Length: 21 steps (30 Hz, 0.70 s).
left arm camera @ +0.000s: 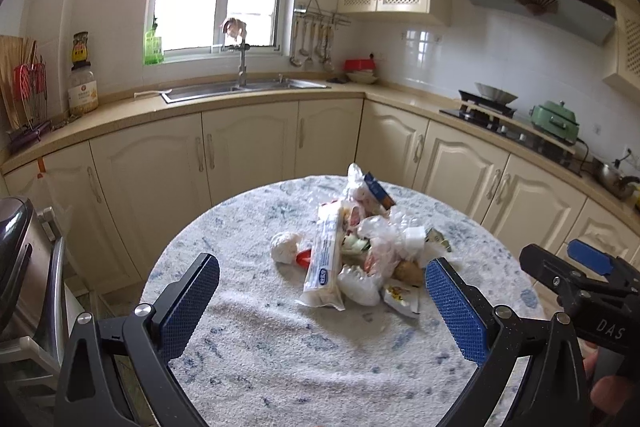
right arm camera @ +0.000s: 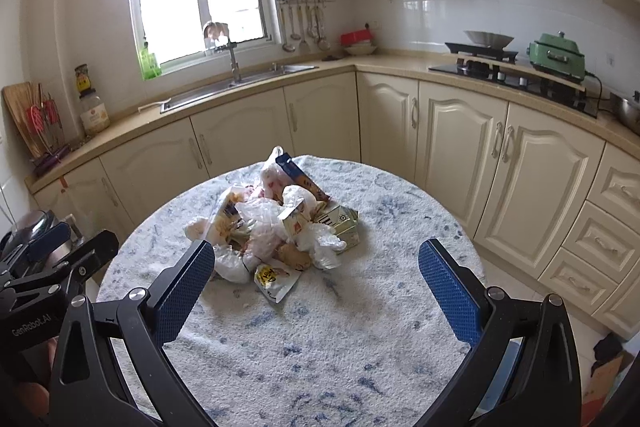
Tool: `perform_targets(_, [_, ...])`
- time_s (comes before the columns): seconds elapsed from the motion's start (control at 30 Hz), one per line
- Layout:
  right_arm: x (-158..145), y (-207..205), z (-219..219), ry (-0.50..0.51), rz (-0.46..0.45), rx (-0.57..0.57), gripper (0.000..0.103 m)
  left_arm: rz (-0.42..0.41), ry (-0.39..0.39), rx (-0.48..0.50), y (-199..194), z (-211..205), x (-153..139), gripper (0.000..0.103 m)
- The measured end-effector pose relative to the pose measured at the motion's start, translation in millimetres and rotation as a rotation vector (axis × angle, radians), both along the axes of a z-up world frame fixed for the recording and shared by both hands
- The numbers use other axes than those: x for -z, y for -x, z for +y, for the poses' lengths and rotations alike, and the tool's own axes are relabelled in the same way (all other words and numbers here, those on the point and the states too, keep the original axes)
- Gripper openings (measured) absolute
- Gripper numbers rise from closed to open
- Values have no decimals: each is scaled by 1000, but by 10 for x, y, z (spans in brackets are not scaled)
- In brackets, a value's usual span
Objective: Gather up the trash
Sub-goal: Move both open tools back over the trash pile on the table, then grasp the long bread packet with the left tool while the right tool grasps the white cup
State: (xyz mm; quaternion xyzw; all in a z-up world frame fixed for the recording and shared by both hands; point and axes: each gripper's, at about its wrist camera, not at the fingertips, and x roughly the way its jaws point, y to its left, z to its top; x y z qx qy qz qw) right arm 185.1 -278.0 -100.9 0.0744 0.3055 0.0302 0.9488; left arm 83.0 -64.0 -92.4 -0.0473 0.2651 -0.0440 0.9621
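A pile of trash (left arm camera: 360,247) lies in the middle of a round table (left arm camera: 280,347) with a white and blue cloth. It holds a long white wrapper (left arm camera: 326,259), crumpled plastic bags, a white paper ball (left arm camera: 285,246), a blue carton (left arm camera: 378,190) and a yellow snack packet (left arm camera: 402,297). The pile also shows in the right wrist view (right arm camera: 272,231), with a small green carton (right arm camera: 340,223). My left gripper (left arm camera: 322,277) is open and empty, held above the table just short of the pile. My right gripper (right arm camera: 316,259) is open and empty, also just short of the pile.
Cream kitchen cabinets (left arm camera: 248,143) and a counter with a sink (left arm camera: 240,89) curve behind the table. A stove (right arm camera: 500,71) with a green pot (right arm camera: 558,57) stands at the right. A metal bin (left arm camera: 20,267) stands left of the table. The right gripper shows at the left view's edge (left arm camera: 580,275).
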Motion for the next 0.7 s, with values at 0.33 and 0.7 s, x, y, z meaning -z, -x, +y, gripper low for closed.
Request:
perform_targets(0.33, [513, -619, -66, 1, 131, -43, 103, 107, -17, -28, -836, 41, 419, 102])
perform_targets(0.7, [1037, -1239, 4, -15, 247, -84, 90, 255, -32, -26, -1873, 1, 879, 100])
